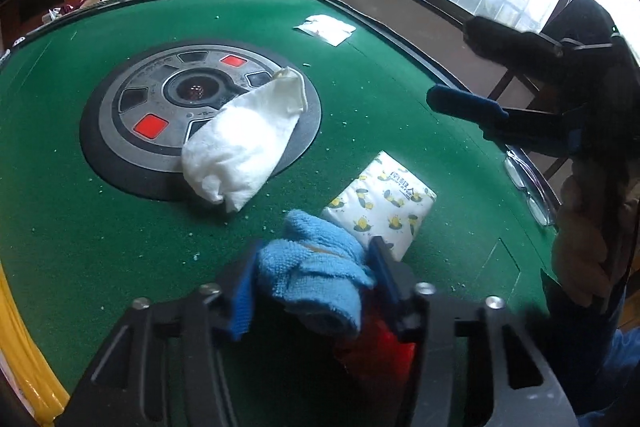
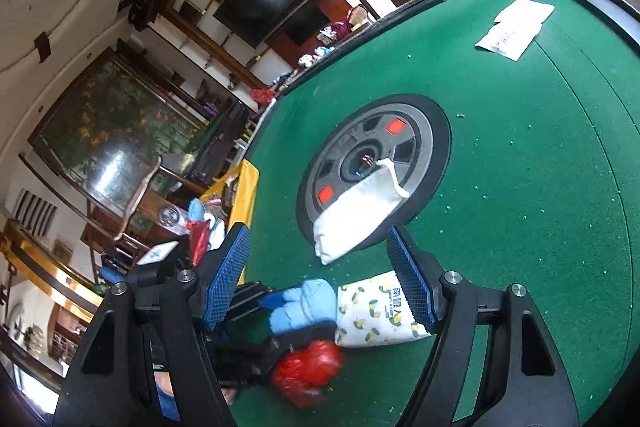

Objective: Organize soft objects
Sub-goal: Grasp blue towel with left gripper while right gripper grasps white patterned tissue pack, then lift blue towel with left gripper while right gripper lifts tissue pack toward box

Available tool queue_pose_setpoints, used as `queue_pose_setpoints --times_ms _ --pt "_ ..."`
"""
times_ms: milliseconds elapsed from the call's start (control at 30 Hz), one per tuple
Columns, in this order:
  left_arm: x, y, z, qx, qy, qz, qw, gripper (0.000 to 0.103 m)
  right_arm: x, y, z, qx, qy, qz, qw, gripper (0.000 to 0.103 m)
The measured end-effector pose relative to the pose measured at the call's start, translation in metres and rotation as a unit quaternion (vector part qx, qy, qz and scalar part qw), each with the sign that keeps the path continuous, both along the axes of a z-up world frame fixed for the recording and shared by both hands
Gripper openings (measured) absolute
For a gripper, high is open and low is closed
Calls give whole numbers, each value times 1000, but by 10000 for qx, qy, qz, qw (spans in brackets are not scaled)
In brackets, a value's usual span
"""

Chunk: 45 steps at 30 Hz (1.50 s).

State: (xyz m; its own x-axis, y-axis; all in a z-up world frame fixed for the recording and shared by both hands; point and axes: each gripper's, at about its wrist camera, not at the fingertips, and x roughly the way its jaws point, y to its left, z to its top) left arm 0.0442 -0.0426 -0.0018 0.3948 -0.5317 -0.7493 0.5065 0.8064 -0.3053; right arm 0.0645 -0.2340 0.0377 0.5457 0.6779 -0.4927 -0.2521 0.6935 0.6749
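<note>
Between the left tool's [image 1: 310, 281] pads sits a gripped blue cloth [image 1: 316, 267].

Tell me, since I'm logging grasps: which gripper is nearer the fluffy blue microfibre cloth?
Left. The left gripper has its jaws closed on the fluffy blue microfibre cloth. The right gripper hovers apart from it, jaws open and empty.
</note>
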Motion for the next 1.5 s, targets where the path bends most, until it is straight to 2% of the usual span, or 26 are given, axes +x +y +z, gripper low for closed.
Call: queue_pose_setpoints --times_ms 67,200,333,467,667,767,833,933,1033,1200,1300,1400,1467,1500 --pt "-1 5 1 -13 -18 28 10000 48 1 2 -3 -129 62 -37 9999 72" --pt "0 15 5 -20 -114 193 9997 48 11 9 -20 -604 488 -76 9970 72" --pt "6 32 8 24 -207 607 9979 48 17 11 -38 -626 839 -74 9945 72" --pt "10 41 6 -20 -148 788 9968 48 17 15 -43 -849 1008 -71 9913 72" --pt "13 51 9 -150 -173 986 9949 48 12 21 -35 -434 957 394 9937 72" --pt "15 54 8 -167 -146 1040 9943 48 7 14 -21 -673 560 216 9959 72" --pt "16 56 8 -191 -103 1062 9941 48 8 13 -24 -823 530 127 9951 72" --pt "17 57 9 -206 -101 1074 9939 48 12 11 -30 -536 858 248 9946 72" --pt "15 61 10 -242 -118 1113 9934 48 7 0 -34 -378 1292 32 9909 72" --pt "19 64 6 -238 -34 1168 9929 48 -15 1 -39 145 1570 288 9871 72" --pt "20 63 7 -250 -19 1155 9930 48 -19 15 -47 105 1800 415 9827 72" --pt "19 63 8 -275 -30 1152 9930 48 -9 25 -56 4 2089 307 9775 72" --pt "19 65 10 -305 -46 1184 9925 48 1 32 -54 -81 2118 239 9770 72" --pt "19 66 10 -317 -50 1192 9923 48 8 40 -49 -326 2055 164 9780 72"
